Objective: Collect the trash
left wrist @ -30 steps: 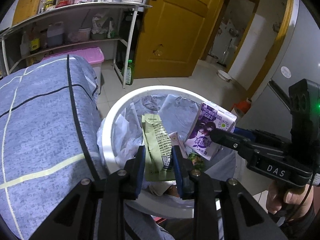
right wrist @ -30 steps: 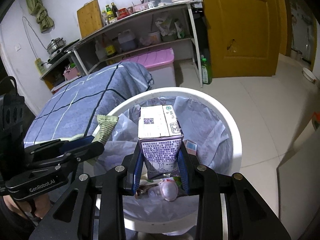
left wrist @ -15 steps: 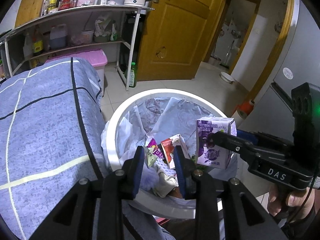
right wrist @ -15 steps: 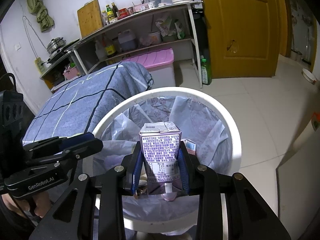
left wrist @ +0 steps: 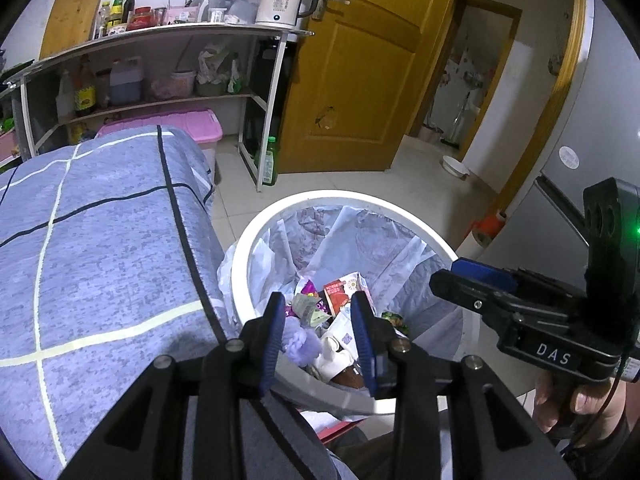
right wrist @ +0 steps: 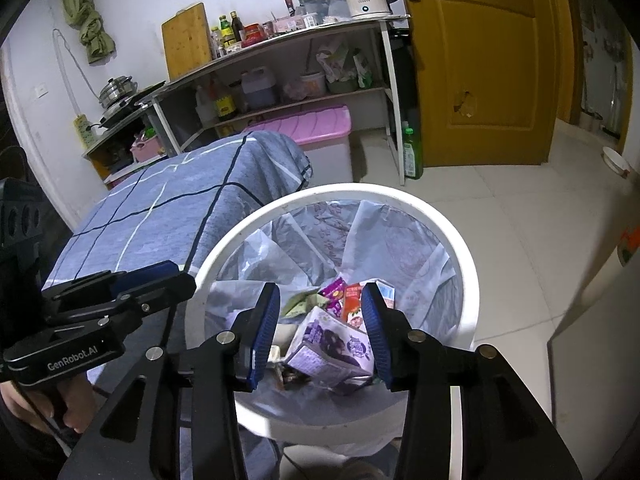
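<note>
A white round bin [left wrist: 245, 248] [right wrist: 469, 268] with a pale plastic liner stands on the floor beside the table. My left gripper [left wrist: 318, 308] hovers over its near rim; its jaws are opening and nothing is between them. My right gripper [right wrist: 320, 300] also hangs over the bin with its jaws opening and empty. The purple drink carton [right wrist: 328, 350] lies on its side in the bin below it. A crumpled green wrapper [right wrist: 298, 303] [left wrist: 305, 311] rests among red and purple packets. Each gripper shows from the side in the other's view, with a hand on its handle.
A table under a blue checked cloth [left wrist: 100, 240] [right wrist: 160, 208] touches the bin's left side. Behind stand a metal shelf rack [left wrist: 264, 120] with a kettle [left wrist: 280, 0], a pink-lidded box [right wrist: 316, 128], a green bottle [right wrist: 412, 156] and a yellow door [left wrist: 360, 80]. A grey fridge [left wrist: 580, 160] is at right.
The left jaws let go of the green wrapper and the right jaws let go of the purple carton; both fell into the bin. Both pairs of jaws have widened.
</note>
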`<state>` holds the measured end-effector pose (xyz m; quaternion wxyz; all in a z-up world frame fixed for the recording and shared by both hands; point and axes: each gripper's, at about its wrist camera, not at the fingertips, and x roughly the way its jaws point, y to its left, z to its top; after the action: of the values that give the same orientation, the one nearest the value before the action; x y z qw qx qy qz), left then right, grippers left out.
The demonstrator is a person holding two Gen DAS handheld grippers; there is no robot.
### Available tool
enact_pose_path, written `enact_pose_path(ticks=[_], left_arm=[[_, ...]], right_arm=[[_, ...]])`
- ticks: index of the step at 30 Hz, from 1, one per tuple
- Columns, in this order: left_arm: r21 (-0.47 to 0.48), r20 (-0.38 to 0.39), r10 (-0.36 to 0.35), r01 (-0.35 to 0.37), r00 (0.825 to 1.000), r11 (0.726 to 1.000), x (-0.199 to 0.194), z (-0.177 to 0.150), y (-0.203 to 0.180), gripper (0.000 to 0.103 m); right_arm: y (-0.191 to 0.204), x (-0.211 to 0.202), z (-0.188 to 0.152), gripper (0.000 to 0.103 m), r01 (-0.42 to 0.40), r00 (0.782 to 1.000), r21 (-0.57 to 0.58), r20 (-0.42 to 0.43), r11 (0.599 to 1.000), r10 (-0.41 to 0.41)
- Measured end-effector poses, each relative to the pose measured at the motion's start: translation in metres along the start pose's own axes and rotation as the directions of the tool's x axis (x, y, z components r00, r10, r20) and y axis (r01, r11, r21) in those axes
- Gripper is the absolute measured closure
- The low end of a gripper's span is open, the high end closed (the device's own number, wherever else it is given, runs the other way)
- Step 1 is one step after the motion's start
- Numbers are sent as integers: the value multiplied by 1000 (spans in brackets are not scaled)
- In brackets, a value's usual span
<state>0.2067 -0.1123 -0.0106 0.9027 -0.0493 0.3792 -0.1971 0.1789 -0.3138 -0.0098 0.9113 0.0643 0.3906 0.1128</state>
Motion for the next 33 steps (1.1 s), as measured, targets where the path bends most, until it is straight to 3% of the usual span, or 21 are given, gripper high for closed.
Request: enact_pose_path(ticks=[9, 17, 33], left_arm=[[2, 38, 12, -12, 999, 1000, -26, -9, 0, 67], [14, 74, 28, -30, 997, 999, -55, -26, -3, 60], [25, 140, 73, -77, 987, 997, -108, -64, -13, 58]], right_arm=[[18, -20, -11, 59, 1, 1000, -18, 19, 1000, 0], [40, -42, -24, 59, -3, 999, -36, 47, 999, 5], [73, -87, -68, 59, 19, 996, -69, 90, 997, -13]])
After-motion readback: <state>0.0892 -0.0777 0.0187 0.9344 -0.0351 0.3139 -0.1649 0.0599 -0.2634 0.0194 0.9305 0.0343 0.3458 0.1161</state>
